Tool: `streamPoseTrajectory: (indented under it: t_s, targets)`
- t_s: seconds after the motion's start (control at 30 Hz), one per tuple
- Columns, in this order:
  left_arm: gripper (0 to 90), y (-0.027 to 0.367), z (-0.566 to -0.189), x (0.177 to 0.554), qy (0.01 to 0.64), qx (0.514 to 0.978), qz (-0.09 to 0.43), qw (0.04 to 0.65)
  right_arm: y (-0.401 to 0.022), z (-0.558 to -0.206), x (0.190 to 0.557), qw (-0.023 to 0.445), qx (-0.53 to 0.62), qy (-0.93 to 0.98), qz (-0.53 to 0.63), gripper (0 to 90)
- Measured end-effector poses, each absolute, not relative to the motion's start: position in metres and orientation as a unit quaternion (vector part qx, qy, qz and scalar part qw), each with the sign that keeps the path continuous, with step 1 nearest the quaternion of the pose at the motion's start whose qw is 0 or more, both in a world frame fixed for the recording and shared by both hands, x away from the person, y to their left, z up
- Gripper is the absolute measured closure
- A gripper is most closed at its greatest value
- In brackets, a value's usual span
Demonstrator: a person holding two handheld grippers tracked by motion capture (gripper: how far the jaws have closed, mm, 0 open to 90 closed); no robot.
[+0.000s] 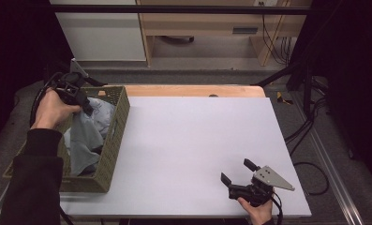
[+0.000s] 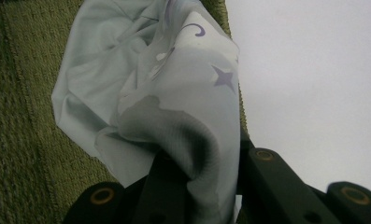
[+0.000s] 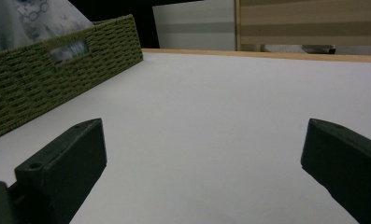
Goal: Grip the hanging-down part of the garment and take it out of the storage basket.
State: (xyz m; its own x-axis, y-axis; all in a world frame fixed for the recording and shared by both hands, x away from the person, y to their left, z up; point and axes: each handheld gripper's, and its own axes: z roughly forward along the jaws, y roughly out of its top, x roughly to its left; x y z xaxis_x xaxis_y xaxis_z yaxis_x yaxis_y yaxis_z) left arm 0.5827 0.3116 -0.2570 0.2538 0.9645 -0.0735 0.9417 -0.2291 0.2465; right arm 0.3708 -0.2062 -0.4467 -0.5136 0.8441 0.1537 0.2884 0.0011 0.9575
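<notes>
cloth (image 2: pixel 141 93): pale blue, thin, crumpled, purple star print, no readable writing | left gripper (image 2: pixel 199 186): pinches cloth over green woven basket (image 1: pixel 115 136) | right gripper (image 3: pixel 202 163): jaws wide, over white table (image 1: pixel 197 140)

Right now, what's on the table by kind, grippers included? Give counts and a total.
Woven green basket: 1
Pale printed cloth: 1, in the basket, pinched by the left gripper
Grippers: 2, with the right gripper open over bare table
Total: 4
</notes>
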Motion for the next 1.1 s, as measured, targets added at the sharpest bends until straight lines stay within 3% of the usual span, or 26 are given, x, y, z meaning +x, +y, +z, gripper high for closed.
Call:
streamPoseTrajectory:
  t_s: [0.4,1.1]
  targets:
    - [82.1,0.312,-0.247,0.579,0.609,0.781,0.056,0.130,-0.206,-0.446,0.371,0.247,0.427,0.663,0.563,0.4]
    - [82.9,0.312,-0.167,0.554,0.595,0.776,0.123,0.170,-0.200,-0.442,0.374,0.242,0.419,0.664,0.570,0.5]
